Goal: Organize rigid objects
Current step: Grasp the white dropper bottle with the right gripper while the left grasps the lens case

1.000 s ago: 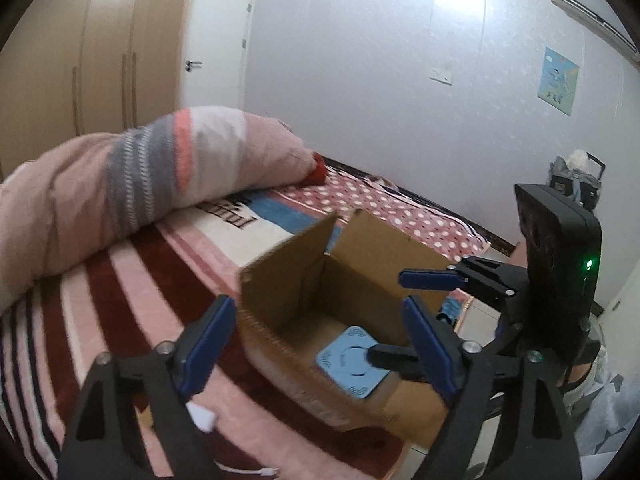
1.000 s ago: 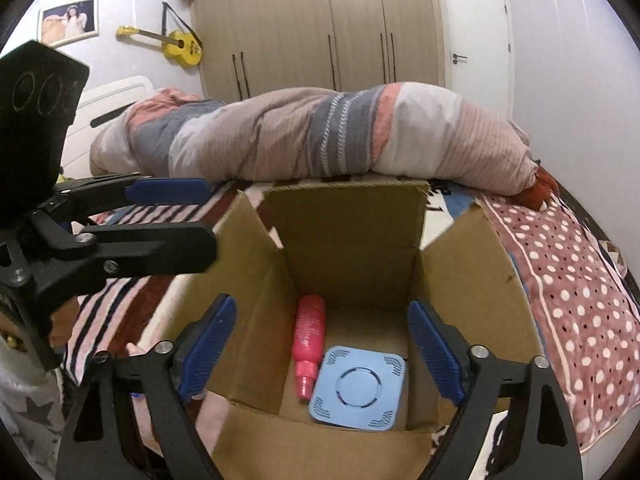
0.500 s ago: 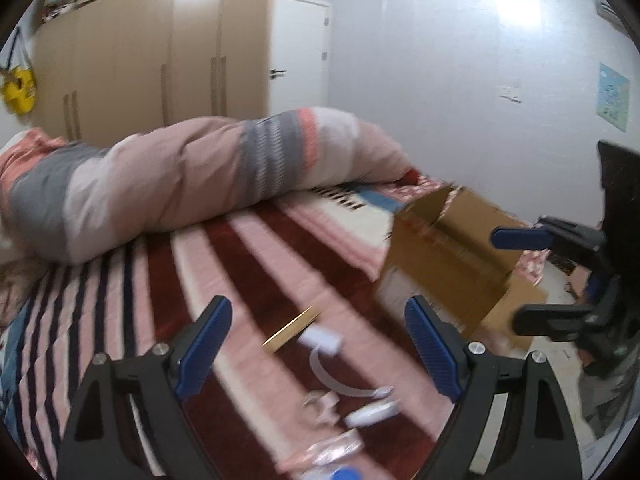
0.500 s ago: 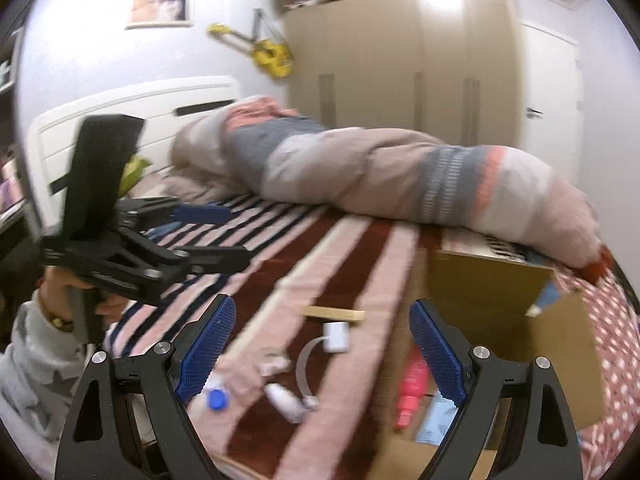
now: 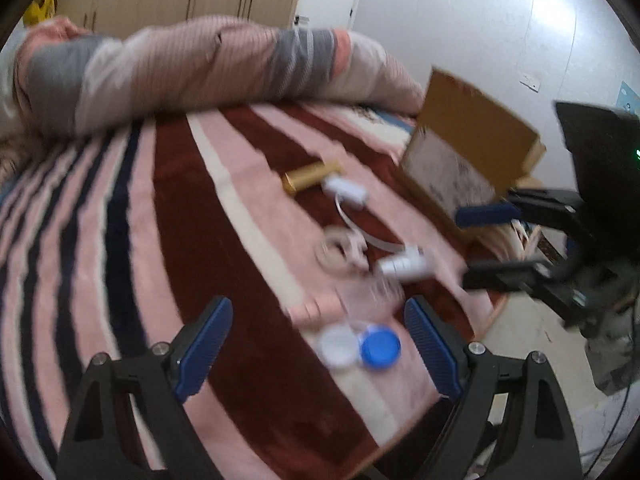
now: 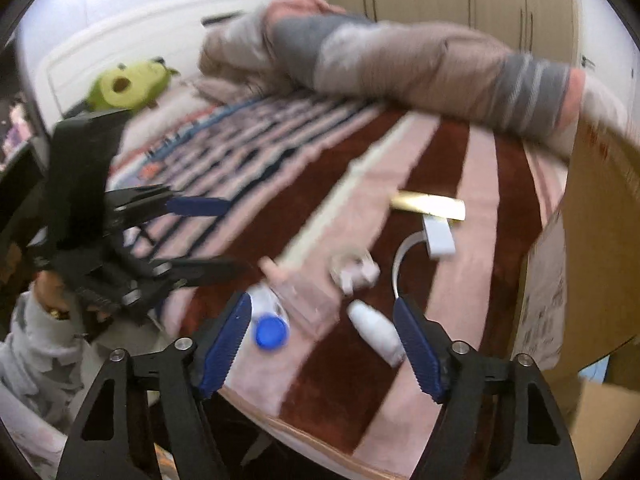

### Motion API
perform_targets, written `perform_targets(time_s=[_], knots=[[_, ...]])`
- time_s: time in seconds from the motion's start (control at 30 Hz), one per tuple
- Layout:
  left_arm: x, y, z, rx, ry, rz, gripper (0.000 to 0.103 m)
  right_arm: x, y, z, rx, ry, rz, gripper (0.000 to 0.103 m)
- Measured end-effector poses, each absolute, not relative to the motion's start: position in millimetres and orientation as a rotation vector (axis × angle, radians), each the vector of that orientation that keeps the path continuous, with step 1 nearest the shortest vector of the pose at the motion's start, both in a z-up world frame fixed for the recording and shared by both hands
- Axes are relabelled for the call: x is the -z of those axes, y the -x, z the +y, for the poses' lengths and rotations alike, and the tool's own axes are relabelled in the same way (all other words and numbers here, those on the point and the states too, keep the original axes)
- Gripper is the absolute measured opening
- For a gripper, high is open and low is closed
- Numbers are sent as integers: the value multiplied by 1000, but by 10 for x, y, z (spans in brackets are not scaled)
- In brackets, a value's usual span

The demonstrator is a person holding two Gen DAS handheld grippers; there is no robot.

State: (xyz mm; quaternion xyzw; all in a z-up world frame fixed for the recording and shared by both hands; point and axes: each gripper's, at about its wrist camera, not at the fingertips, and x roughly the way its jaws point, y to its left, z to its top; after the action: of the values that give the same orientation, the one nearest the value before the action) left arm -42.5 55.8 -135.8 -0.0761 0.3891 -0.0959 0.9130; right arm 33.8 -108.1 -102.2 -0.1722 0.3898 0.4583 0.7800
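Observation:
Small things lie near the edge of the striped blanket (image 5: 192, 216): a gold bar (image 5: 312, 176), a white adapter with a flat cable (image 5: 346, 190), a white coiled piece (image 5: 340, 250), a small white bottle (image 5: 404, 266) and a white-and-blue lens case (image 5: 358, 346). My left gripper (image 5: 318, 312) hangs open just above the lens case. My right gripper (image 6: 322, 304) is open, its jaws closing, over a clear plastic box (image 6: 308, 300), with the white bottle (image 6: 378, 330) by its right finger and the lens case (image 6: 272, 330) by its left. Nothing is gripped. The cardboard box (image 6: 592, 240) stands at the right.
A rolled striped duvet (image 5: 180, 72) lies across the far side of the bed. A green plush toy (image 6: 128, 84) sits by the headboard. The bed's edge and the floor (image 5: 532, 344) are close to the small things. A star-patterned sleeve (image 6: 36, 344) shows at the left.
Both grippers have swung left, away from the cardboard box, and sunk toward the small things on the blanket. The right jaws stand narrower than before.

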Motion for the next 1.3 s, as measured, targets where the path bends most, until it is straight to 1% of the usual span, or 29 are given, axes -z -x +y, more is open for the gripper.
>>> perform_targets(time_s=[0.2,0.27,0.33,0.5,0.57,0.63,0.73,0.87,0.97,1.23,1.3], knots=[[1659,456,363,265,210,854,86,1420,-544,-1099,-909,424,906,59],[1695,439,314,274,221,858,86,1483,-596,-1117,-915,416,922,53],[1708,427,275,269,218,855,86,1502,-606,-1124,-914,423,915,50],[1754,362,217,224,173,868,70,1526,-634,-1138,-921,432,927,48],[1750,360,245,219,169,866,67,1532,-638,-1136,-915,441,925,48],[1745,348,266,210,166,867,60,1553,-662,-1145,-908,443,924,48],[1747,340,314,211,183,871,59,1578,-675,-1146,-923,428,945,48],[1717,365,362,198,176,873,59,1567,-631,-1157,-961,422,958,37],[1690,376,423,174,178,870,60,1559,-637,-1167,-1000,384,985,36],[1682,397,597,143,208,868,59,1719,-674,-994,-989,430,971,36],[1672,400,607,133,202,866,60,1740,-688,-968,-977,436,967,24]])
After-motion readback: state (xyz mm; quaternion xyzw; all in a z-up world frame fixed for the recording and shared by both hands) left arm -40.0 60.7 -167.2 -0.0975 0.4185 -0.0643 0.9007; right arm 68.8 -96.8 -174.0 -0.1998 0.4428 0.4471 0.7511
